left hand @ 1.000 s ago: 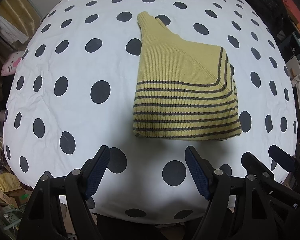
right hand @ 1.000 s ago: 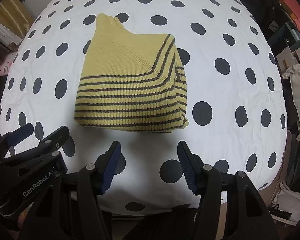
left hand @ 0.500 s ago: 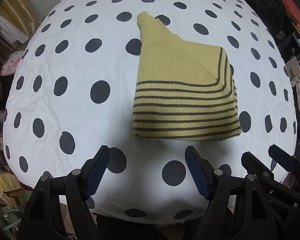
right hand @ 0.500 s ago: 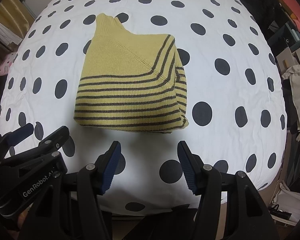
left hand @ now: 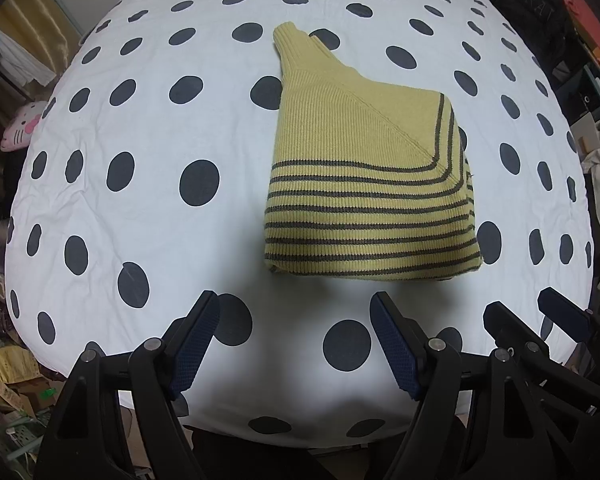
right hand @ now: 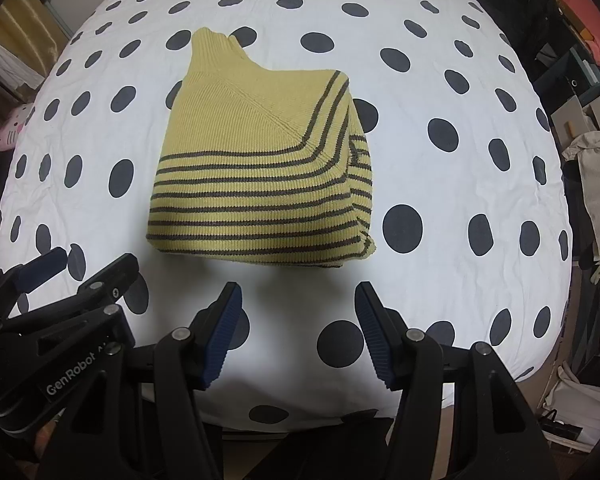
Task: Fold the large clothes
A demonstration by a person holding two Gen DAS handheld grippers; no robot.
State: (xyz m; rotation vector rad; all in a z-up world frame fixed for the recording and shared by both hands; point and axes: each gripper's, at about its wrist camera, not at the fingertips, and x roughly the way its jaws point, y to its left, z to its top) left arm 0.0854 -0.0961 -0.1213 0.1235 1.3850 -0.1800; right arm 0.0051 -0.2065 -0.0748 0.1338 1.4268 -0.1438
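Nearest the cameras, the left gripper (left hand: 294, 334) and the right gripper (right hand: 298, 326) hang side by side above the near edge of the bed, both with jaws spread apart and nothing between the blue pads, clear of the fabric. Just beyond them lies the sweater (left hand: 364, 184), folded into a compact, thick bundle on the bedspread (left hand: 148, 208). It is a mustard-yellow ribbed knit; dark stripes run across its near half and turn a corner up its right edge, where a diagonal seam meets them. The far part is plain yellow, and a ribbed cuff or collar pokes out at the far left corner. The layered edges show along the right side in the right wrist view. The bedspread is white with large dark polka dots, lightly creased. Past the bed's left edge sits a pink-and-white cat plush (left hand: 20, 128); on the right stand a black bag (right hand: 512, 4) and cluttered shelves with orange cloth (right hand: 584, 12).
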